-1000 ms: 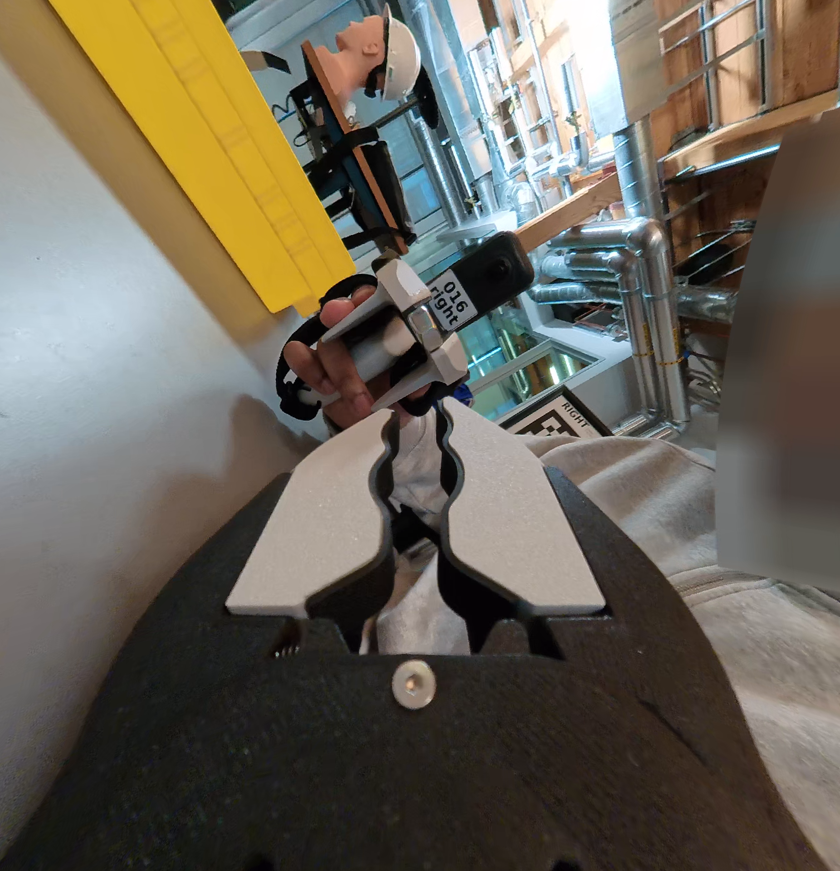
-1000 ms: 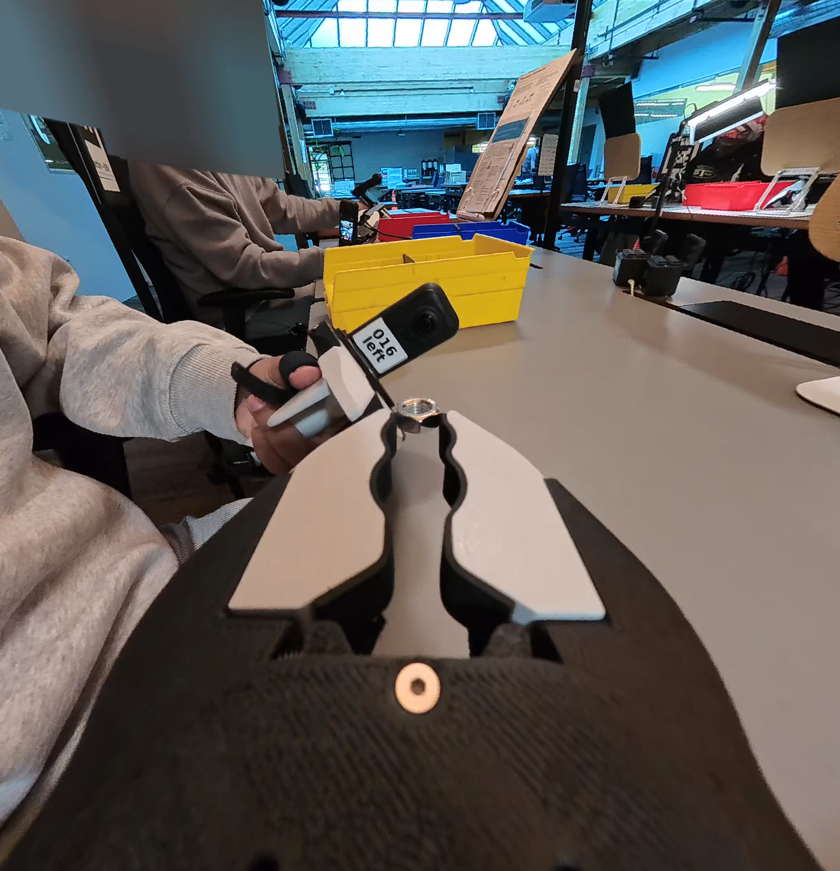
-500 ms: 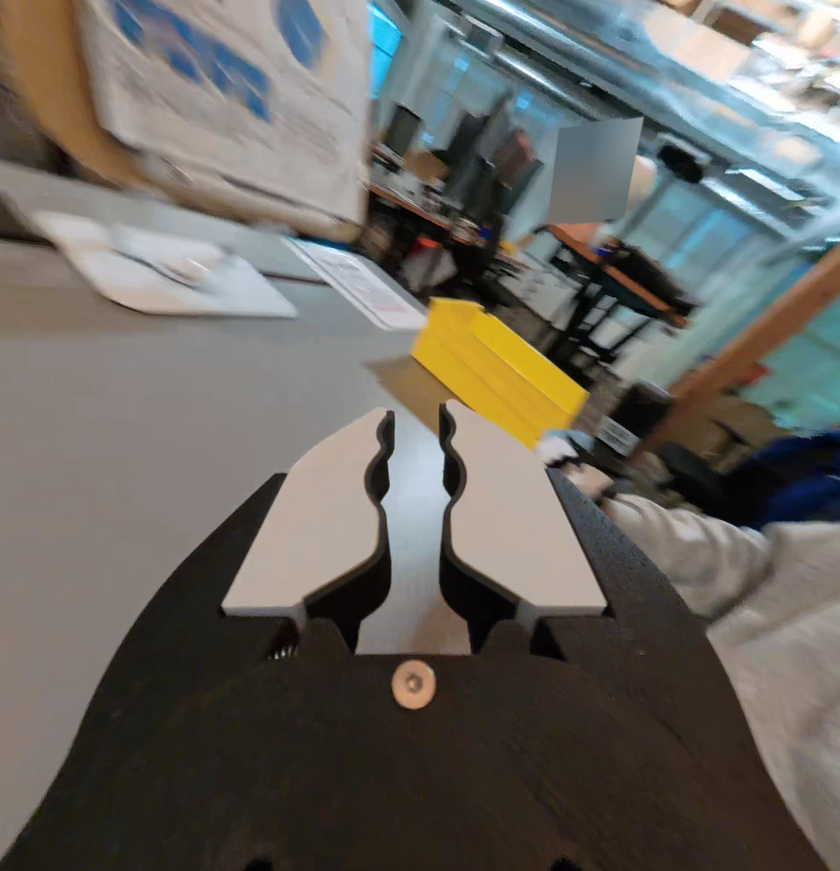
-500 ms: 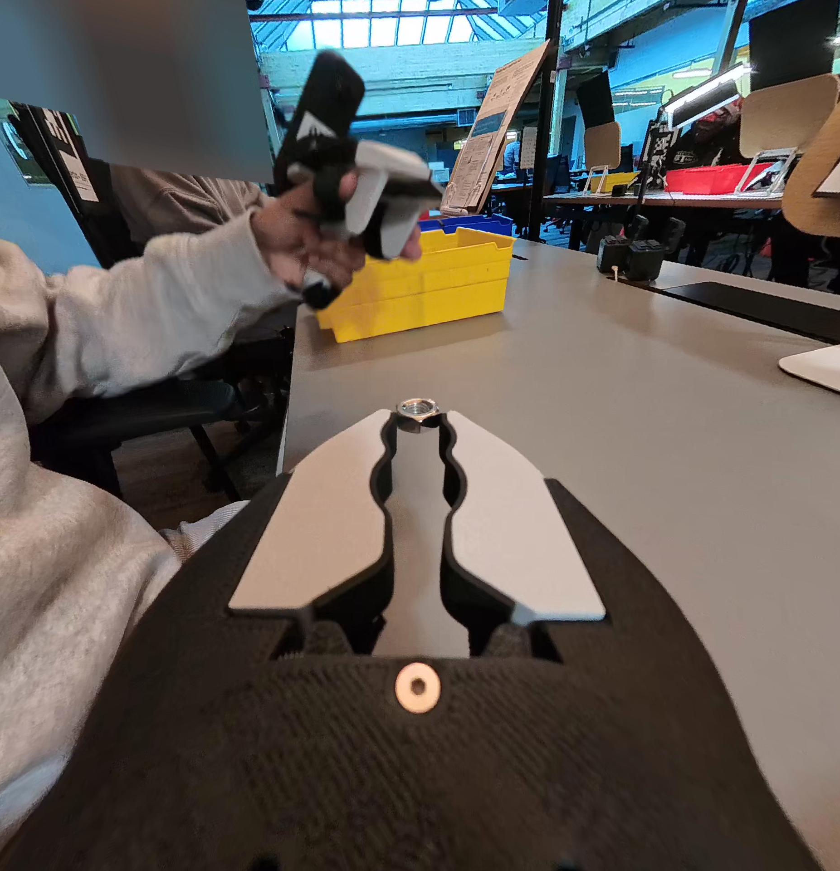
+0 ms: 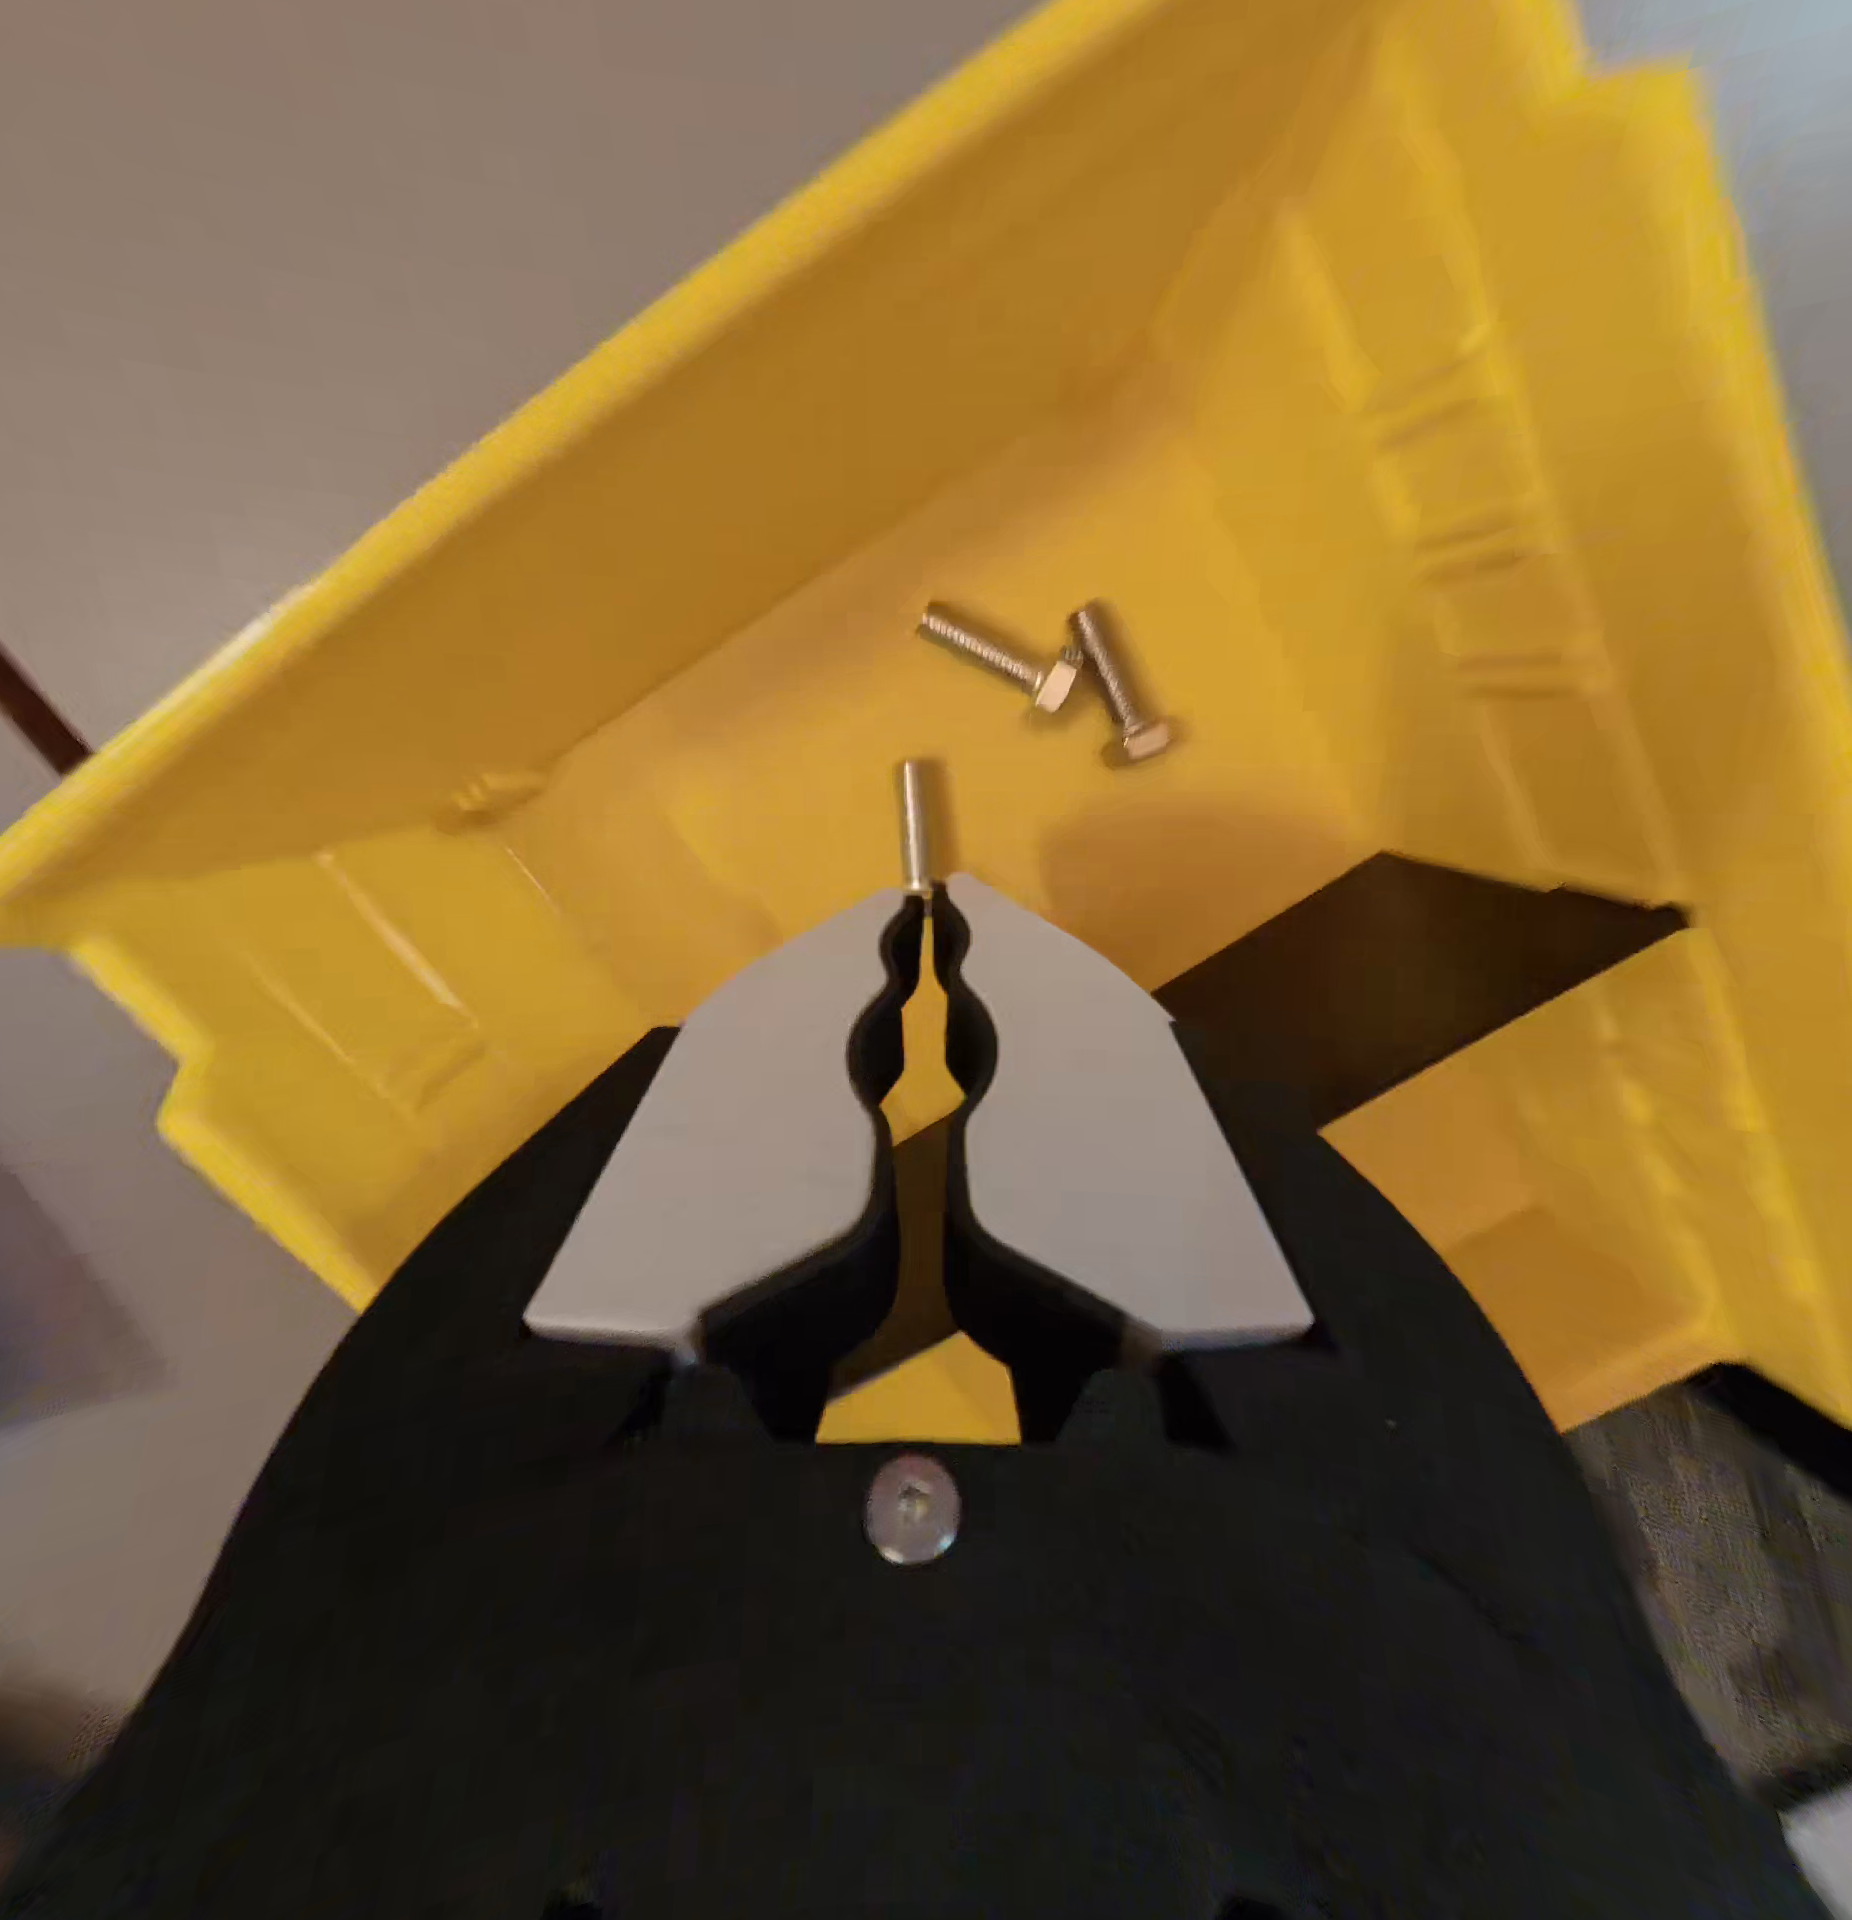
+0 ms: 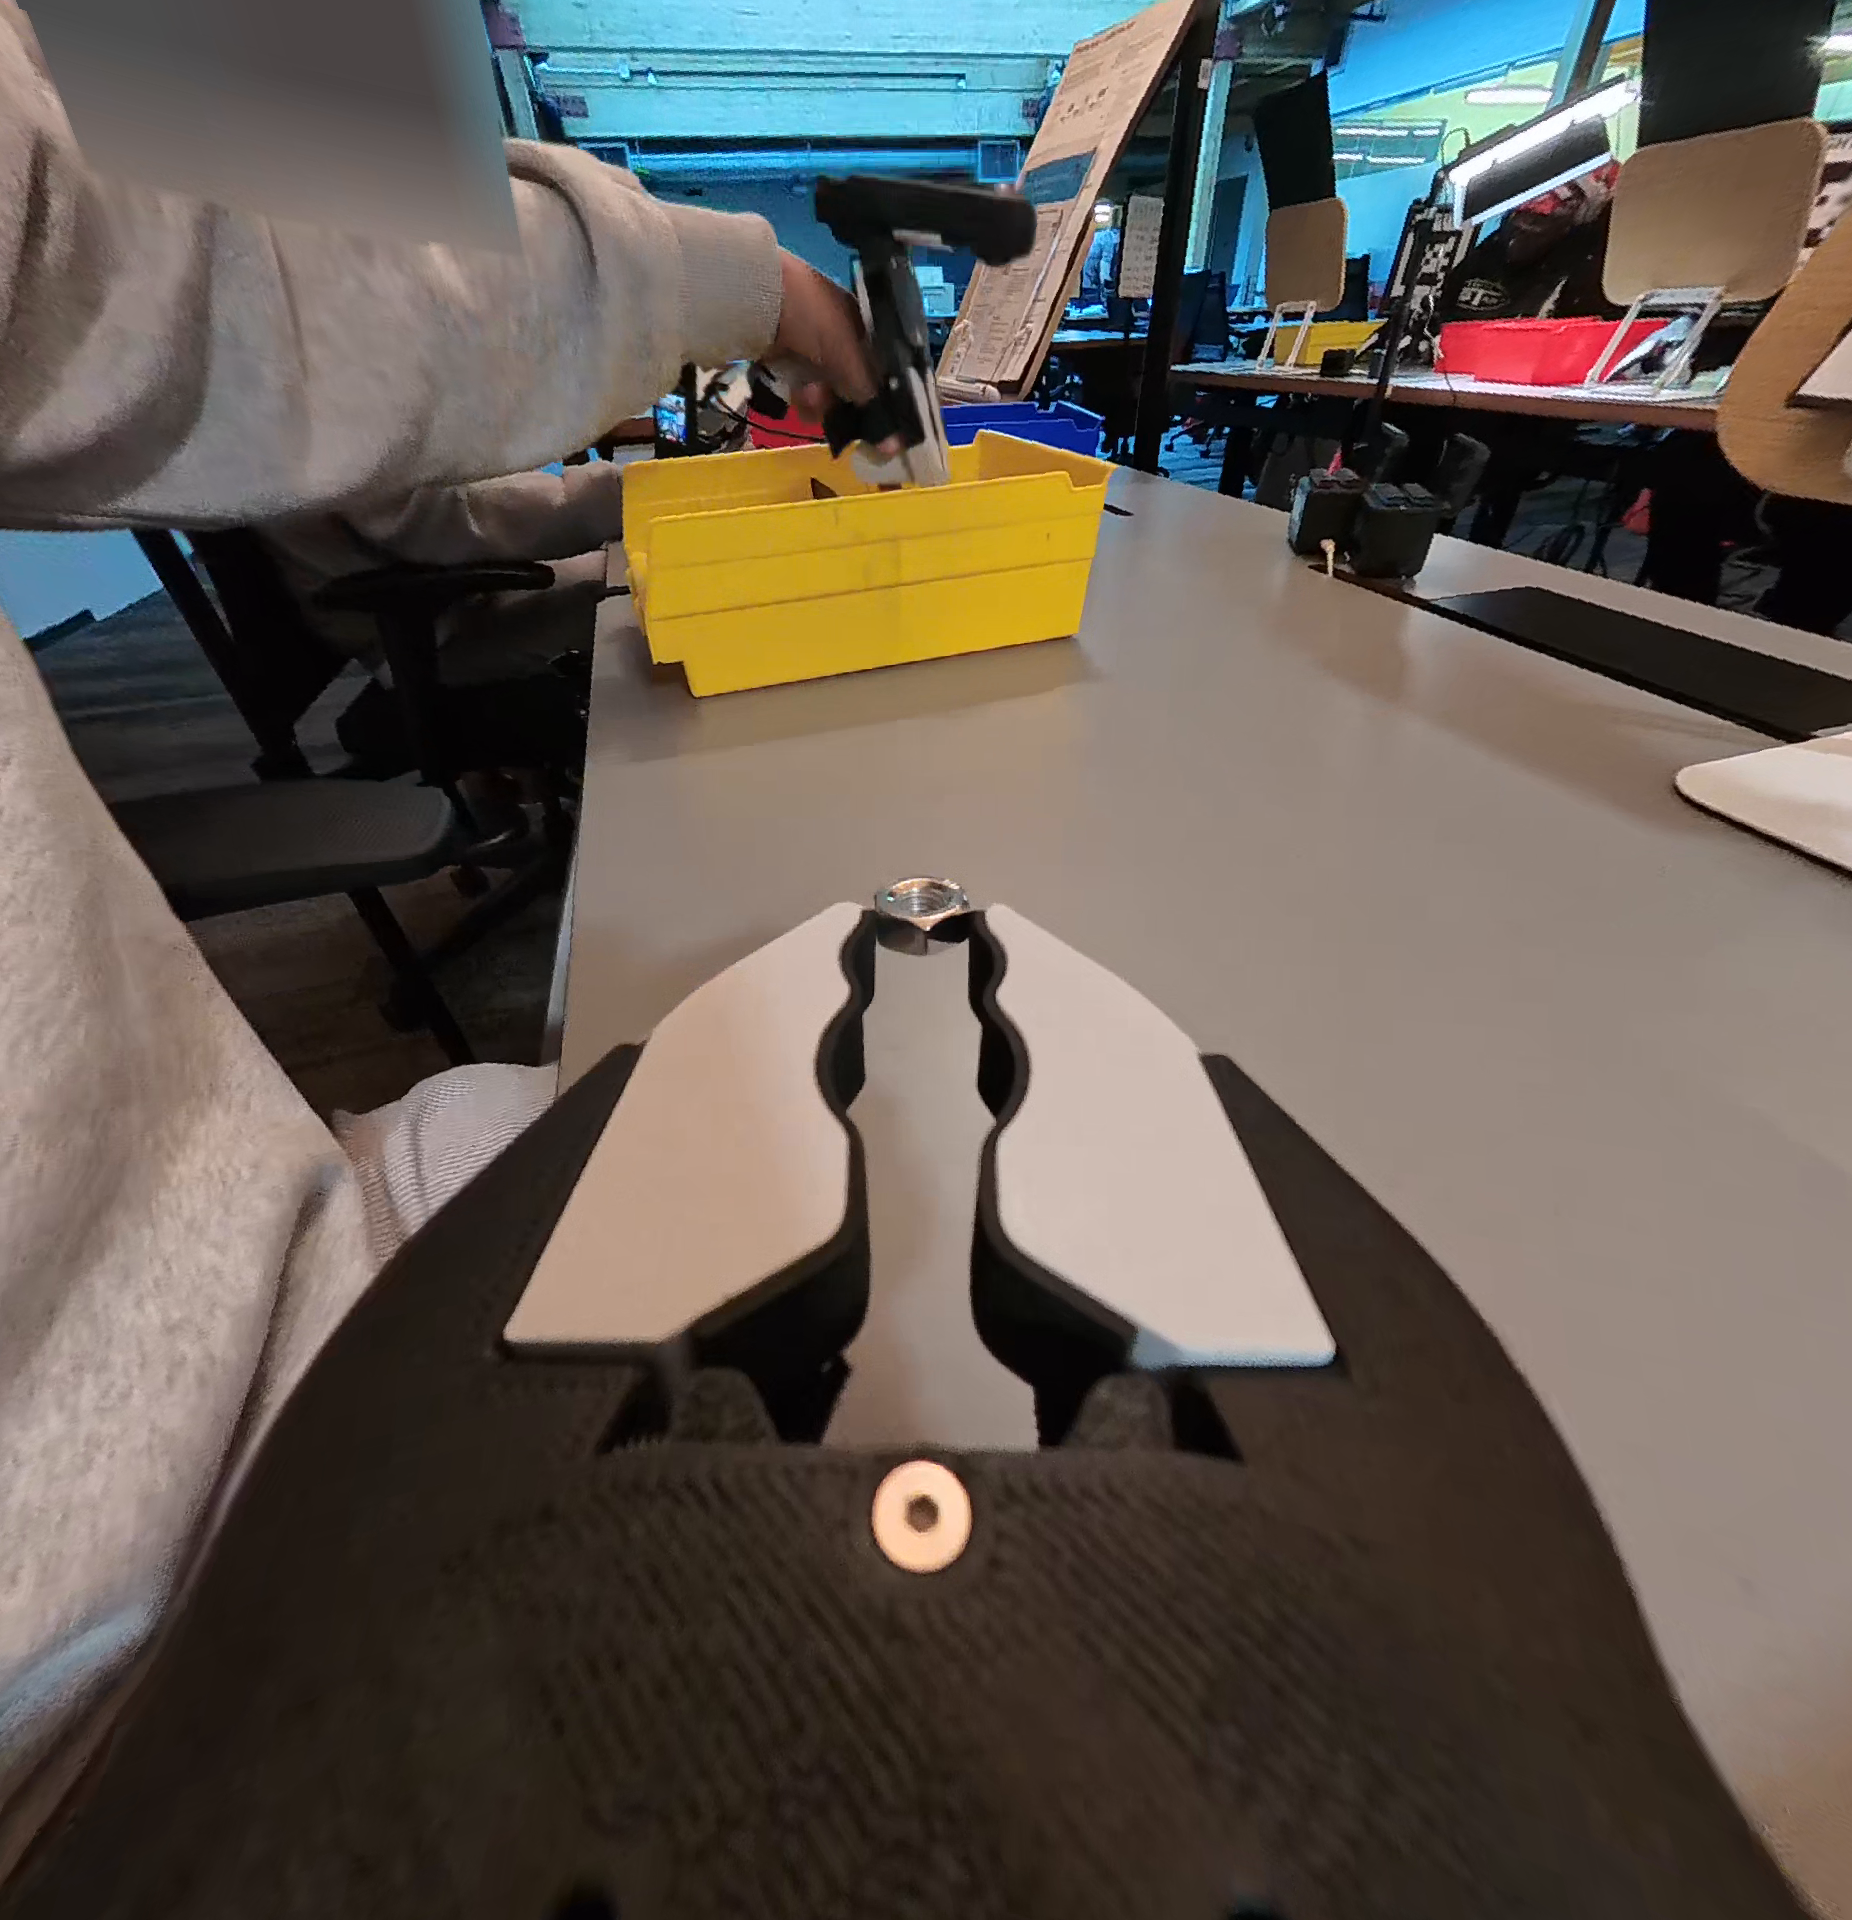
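My left gripper (image 5: 927, 896) is inside a yellow bin (image 5: 693, 499), shut on the end of a small silver bolt (image 5: 917, 826) that sticks out past its tips. Two more bolts (image 5: 989, 660) (image 5: 1119, 686) lie on the bin floor just beyond it. My right gripper (image 6: 920, 923) hovers over the grey table (image 6: 1317, 935), shut on a silver hex nut (image 6: 920, 914) held at its tips. In the right wrist view the left gripper (image 6: 891, 416) reaches down into the yellow bin (image 6: 870, 592) at the table's far left corner.
A black divider (image 5: 1369, 966) crosses the bin beside my left gripper. On the table are a white pad (image 6: 1795, 800) at right, a black mat (image 6: 1670, 665) and small black devices (image 6: 1369, 514). An office chair (image 6: 309, 831) stands left of the table edge. Left tips to right tips: about 55 cm.
My left gripper swung away from the right gripper, went down into the yellow bin and closed on a bolt. The right gripper stayed in place with the nut.
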A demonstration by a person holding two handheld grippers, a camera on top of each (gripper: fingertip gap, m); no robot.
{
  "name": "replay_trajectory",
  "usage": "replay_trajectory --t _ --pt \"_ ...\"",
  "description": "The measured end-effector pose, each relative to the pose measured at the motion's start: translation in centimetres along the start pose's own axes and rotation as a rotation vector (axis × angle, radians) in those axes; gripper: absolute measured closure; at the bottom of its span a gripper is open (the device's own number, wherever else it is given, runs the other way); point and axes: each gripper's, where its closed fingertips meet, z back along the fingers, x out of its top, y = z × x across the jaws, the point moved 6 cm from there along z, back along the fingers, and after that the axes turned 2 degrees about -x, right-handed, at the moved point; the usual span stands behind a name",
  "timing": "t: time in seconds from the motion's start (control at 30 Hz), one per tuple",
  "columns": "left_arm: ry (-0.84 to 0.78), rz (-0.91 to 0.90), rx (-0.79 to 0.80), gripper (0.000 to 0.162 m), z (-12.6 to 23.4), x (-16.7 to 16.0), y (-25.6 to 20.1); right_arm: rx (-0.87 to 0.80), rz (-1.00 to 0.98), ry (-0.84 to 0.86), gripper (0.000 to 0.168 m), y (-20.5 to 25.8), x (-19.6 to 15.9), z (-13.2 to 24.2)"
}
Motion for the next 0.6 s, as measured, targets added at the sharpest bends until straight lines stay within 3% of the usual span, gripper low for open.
replay_trajectory --t 0.03,0.17,0.43,0.6 --pt "0.046 -0.019 -0.034 0.155 -0.6 -0.2 0.2 0.009 -0.017 0.003 0.151 -0.1 0.0 0.0" --pt "0.124 -0.019 -0.124 0.139 -2.1 -0.3 0.8 0.039 -0.121 -0.009 0.151 -1.1 0.0 0.1" --pt "0.259 -0.007 -0.201 0.130 -4.1 -1.3 1.3 0.058 -0.214 -0.033 0.151 -2.1 0.0 0.3" --pt "0.269 0.011 -0.205 0.136 -5.2 -1.3 1.5 0.068 -0.192 0.004 0.151 -1.8 -0.1 -0.1"
